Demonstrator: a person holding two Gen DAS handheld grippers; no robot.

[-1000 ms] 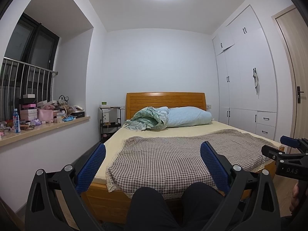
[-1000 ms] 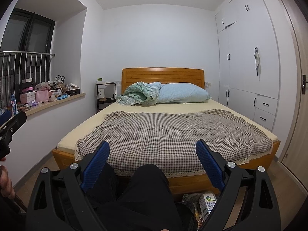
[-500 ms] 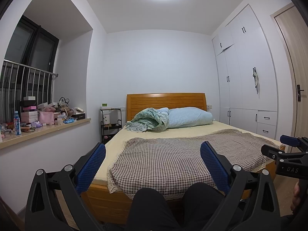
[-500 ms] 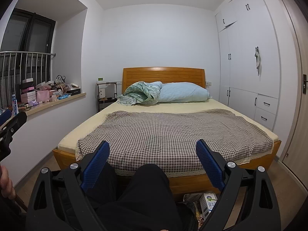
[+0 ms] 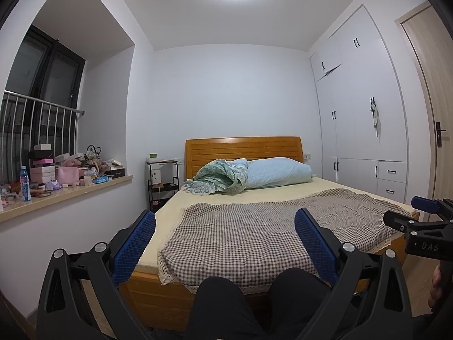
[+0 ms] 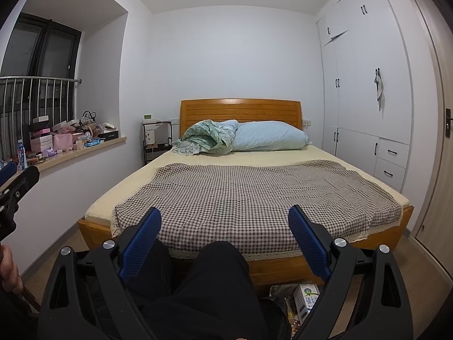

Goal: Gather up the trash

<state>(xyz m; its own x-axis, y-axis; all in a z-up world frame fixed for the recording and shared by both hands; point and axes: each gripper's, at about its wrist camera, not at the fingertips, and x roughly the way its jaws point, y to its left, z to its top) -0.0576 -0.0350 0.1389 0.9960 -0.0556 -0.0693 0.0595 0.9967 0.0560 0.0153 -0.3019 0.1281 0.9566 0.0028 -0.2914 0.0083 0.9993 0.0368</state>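
Right wrist view shows your right gripper point(image 6: 225, 229) with its blue pads wide apart and nothing between them. Your left gripper point(image 5: 225, 233) is wide open too, and it holds nothing. The trash point(image 6: 294, 301) lies on the floor just under the foot of the bed point(image 6: 283, 266), by your knee point(image 6: 215, 272). A white carton point(image 6: 307, 297) sits in that pile. On the window ledge point(image 5: 85, 191), boxes point(image 5: 42, 170) are stacked, but you cannot see inside them. Since a second ago, your left gripper has tipped up a little, so the bed sits lower.
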